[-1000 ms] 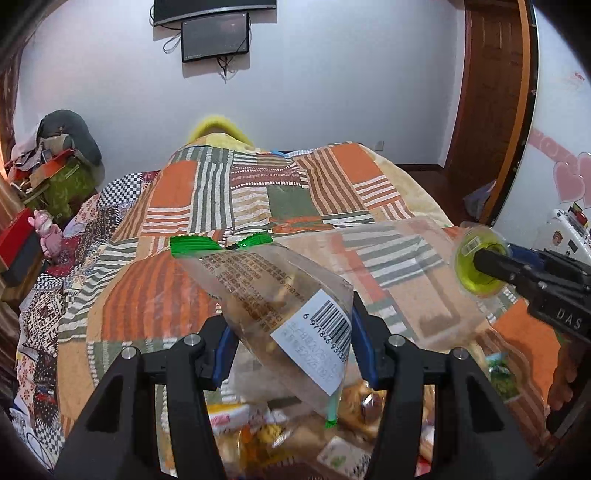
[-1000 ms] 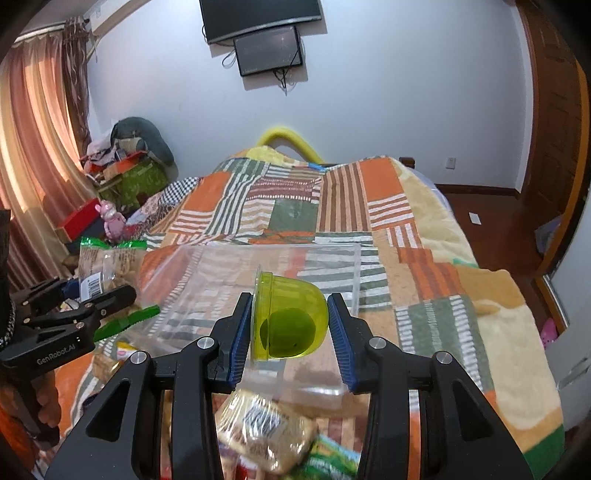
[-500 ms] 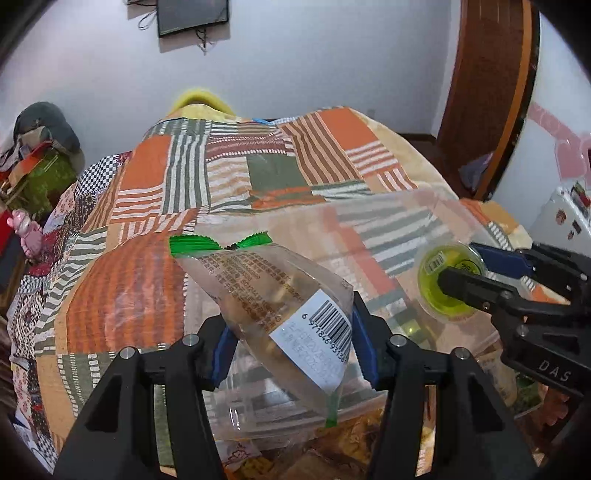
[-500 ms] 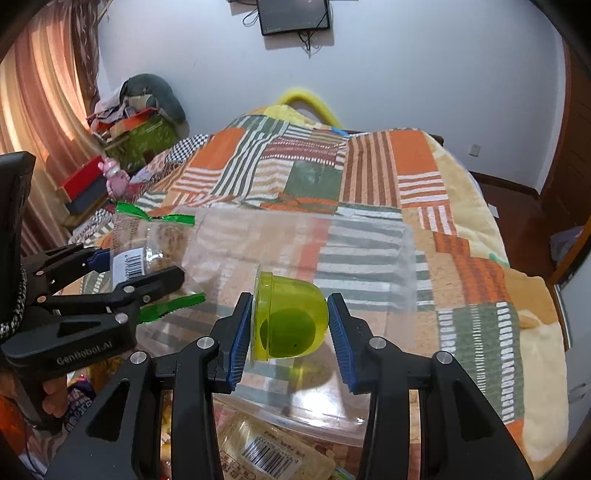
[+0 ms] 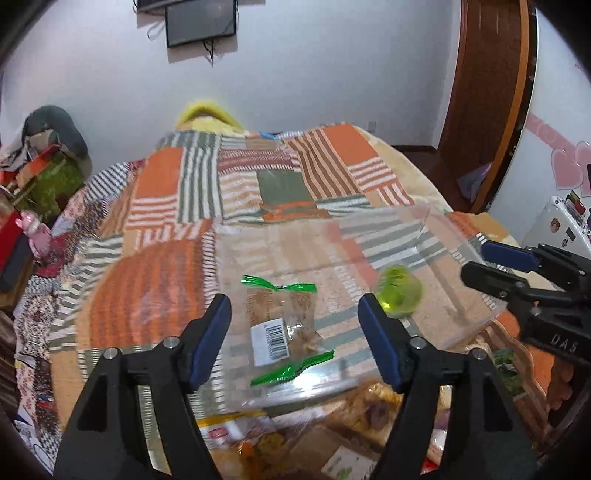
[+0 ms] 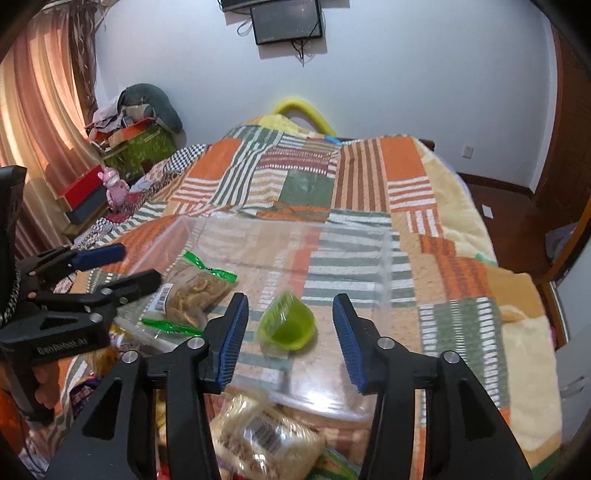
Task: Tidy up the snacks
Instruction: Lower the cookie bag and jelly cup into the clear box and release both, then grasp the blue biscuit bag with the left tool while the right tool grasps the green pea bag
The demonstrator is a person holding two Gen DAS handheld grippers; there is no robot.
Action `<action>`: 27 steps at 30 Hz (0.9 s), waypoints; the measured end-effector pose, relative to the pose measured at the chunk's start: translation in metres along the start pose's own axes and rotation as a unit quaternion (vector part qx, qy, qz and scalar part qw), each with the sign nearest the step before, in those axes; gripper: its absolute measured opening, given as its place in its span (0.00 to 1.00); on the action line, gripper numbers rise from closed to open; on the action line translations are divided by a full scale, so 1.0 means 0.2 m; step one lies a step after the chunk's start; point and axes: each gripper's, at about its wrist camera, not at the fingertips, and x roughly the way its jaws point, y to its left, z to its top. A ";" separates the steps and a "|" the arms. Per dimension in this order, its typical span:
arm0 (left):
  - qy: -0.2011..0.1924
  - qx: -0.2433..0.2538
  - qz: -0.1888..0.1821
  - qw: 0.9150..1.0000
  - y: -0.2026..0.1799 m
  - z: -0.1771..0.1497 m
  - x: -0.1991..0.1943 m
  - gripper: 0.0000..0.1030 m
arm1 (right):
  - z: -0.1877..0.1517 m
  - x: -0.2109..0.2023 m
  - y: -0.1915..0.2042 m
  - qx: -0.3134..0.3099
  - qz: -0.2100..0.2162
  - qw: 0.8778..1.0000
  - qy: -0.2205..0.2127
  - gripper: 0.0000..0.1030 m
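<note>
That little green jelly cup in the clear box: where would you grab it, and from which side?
Grip the green jelly cup across its rounded sides, coming from above. It lies tipped inside the clear box, whose walls block a sideways approach; its wider lidded rim gives the pads something to catch.

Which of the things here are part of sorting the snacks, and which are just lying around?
Part of the job:
clear bin
green jelly cup
green-sealed snack packet
loose snack packs

Just lying about:
pink toy
wall screen
patchwork blanket

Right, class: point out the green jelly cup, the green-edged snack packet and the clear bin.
green jelly cup (image 6: 290,325), right wrist view, its side.
green-edged snack packet (image 5: 282,323), left wrist view, clear middle.
clear bin (image 6: 389,258), right wrist view, far right wall.
</note>
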 end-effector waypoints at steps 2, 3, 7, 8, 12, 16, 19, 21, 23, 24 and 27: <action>-0.006 0.002 0.010 1.000 0.02 -0.01 -0.06 0.81 | -0.01 -0.06 -0.01 0.003 -0.001 1.000 -0.003 0.49; -0.008 0.002 0.016 1.000 0.03 -0.02 -0.10 0.83 | -0.01 -0.09 -0.02 0.004 -0.002 1.000 -0.006 0.50; -0.007 0.004 0.037 0.999 0.08 -0.09 -0.20 0.87 | -0.04 -0.17 -0.02 0.003 -0.010 1.000 -0.010 0.51; -0.003 0.004 0.043 0.999 0.10 -0.11 -0.22 0.88 | -0.05 -0.19 -0.02 0.002 -0.011 1.000 -0.010 0.51; 0.011 -0.012 0.051 0.999 0.17 -0.24 -0.30 0.89 | -0.11 -0.26 -0.03 0.005 -0.019 1.000 -0.010 0.54; 0.029 -0.026 0.057 0.998 0.22 -0.38 -0.34 0.89 | -0.20 -0.29 -0.04 0.008 -0.030 1.000 -0.001 0.57; 0.050 -0.035 0.057 0.997 0.24 -0.50 -0.35 0.89 | -0.27 -0.31 -0.05 0.008 -0.038 0.999 0.011 0.57; 0.060 -0.035 0.057 0.996 0.24 -0.56 -0.36 0.89 | -0.31 -0.32 -0.06 0.009 -0.045 0.999 0.020 0.58; 0.064 -0.033 0.058 0.996 0.23 -0.61 -0.38 0.89 | -0.35 -0.33 -0.07 0.013 -0.047 0.998 0.029 0.58; 0.066 -0.035 0.057 0.996 0.22 -0.64 -0.38 0.89 | -0.36 -0.33 -0.08 0.018 -0.045 0.998 0.030 0.58; 0.075 -0.044 0.041 0.995 0.20 -0.70 -0.38 0.89 | -0.43 -0.34 -0.10 0.025 -0.043 0.998 0.043 0.58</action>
